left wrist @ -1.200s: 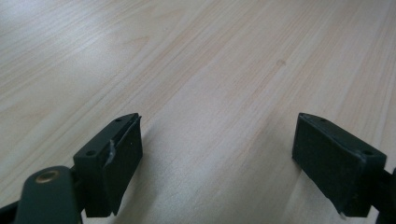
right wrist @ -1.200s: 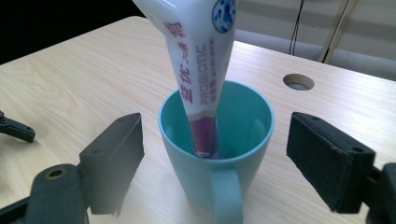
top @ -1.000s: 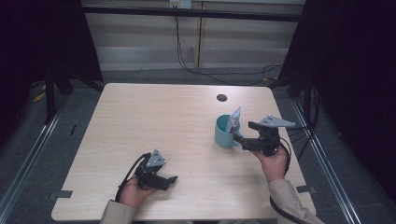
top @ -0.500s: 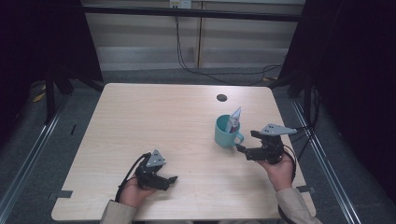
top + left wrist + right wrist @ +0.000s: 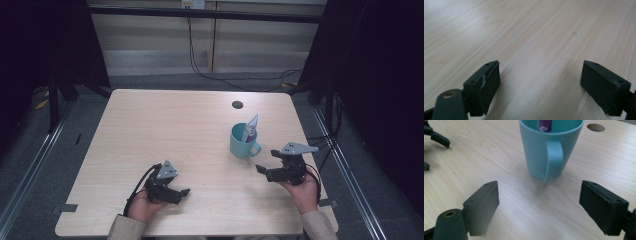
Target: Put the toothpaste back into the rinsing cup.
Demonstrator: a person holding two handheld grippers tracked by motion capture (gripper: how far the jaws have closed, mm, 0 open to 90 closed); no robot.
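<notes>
High view: the teal mug [image 5: 243, 141] stands right of the table [image 5: 150, 130] centre with a tube [image 5: 250, 128] inside; the right gripper [image 5: 265, 172] is near its handle.
Left gripper view: the left gripper [image 5: 540, 87] is spread, empty, over bare wood.
Right gripper view: jaws wide apart, mug handle just ahead, not touched.
</notes>
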